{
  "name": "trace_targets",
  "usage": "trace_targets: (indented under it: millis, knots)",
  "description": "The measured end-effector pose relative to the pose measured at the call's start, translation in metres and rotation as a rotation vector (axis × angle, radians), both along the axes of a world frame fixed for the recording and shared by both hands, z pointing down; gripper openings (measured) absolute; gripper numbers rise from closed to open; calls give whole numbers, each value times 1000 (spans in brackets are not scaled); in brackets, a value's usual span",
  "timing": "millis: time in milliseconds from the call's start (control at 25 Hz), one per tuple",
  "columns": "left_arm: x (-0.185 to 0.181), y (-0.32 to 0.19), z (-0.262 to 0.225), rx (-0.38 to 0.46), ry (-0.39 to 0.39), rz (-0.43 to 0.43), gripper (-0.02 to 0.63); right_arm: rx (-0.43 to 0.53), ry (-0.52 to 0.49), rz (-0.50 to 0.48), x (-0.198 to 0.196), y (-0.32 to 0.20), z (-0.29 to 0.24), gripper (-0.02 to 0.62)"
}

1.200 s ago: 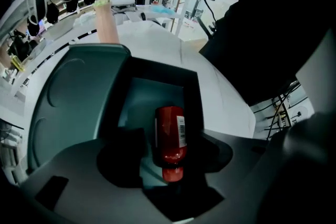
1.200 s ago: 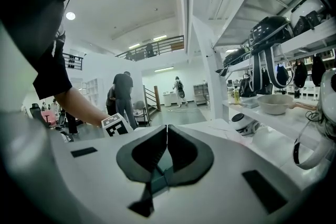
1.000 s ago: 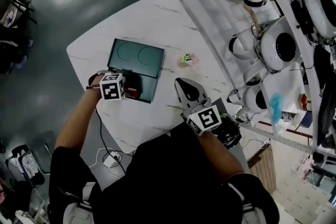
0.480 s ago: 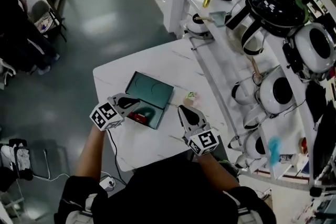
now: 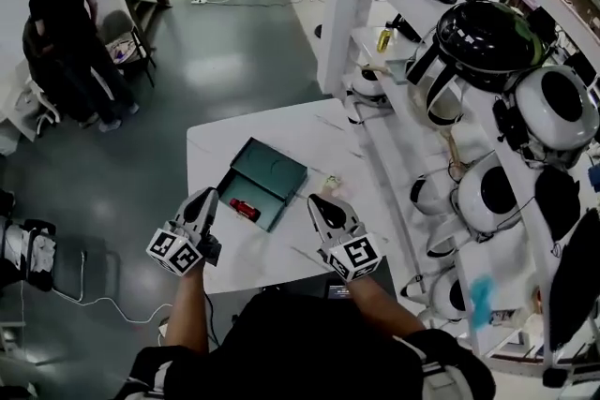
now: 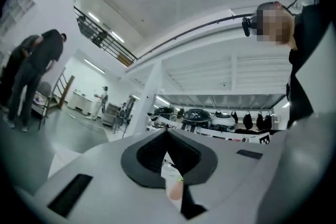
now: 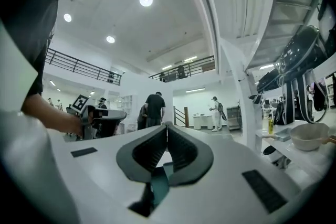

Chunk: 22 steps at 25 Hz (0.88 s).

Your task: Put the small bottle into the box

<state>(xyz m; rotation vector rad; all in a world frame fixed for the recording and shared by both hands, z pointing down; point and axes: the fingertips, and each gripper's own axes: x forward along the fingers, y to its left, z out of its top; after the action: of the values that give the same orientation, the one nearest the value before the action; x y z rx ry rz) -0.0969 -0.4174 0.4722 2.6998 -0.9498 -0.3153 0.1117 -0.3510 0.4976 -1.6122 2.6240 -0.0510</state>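
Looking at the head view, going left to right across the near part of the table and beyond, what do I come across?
left gripper → green box → right gripper → white helmets

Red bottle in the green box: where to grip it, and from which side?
Grip the small red bottle across mid-body, straight down from above. It seems to lie flat in the green box, long axis diagonal, close to the near wall, so a side approach would likely hit that wall. Set the jaws across its narrow width.

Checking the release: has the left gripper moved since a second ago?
Yes: the left gripper has drawn back off the box, toward the person.
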Motion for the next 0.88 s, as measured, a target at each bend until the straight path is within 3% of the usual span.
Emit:
trace_targets:
  millis: [120, 200, 320, 520, 680, 880]
  knots:
    - [-17, 33, 2, 49, 10, -174, 15, 2, -1, -18, 4, 20, -4, 32]
    - [-30, 57, 6, 81, -23, -289, 15, 6, -3, -42, 3, 31, -4, 32]
    - [-40, 92, 15, 75, -61, -401, 15, 14, -10, -91, -1, 46, 0, 32]
    - [-39, 137, 23, 66, -96, -449, 15, 4, -20, -125, -10, 72, 7, 32]
    - [-41, 168, 24, 29, -76, -447, 15, -8, -34, -181, -26, 94, 8, 32]
    - [-44, 195, 16, 45, -65, -440, 16, -8, -45, -202, -35, 122, -1, 32]
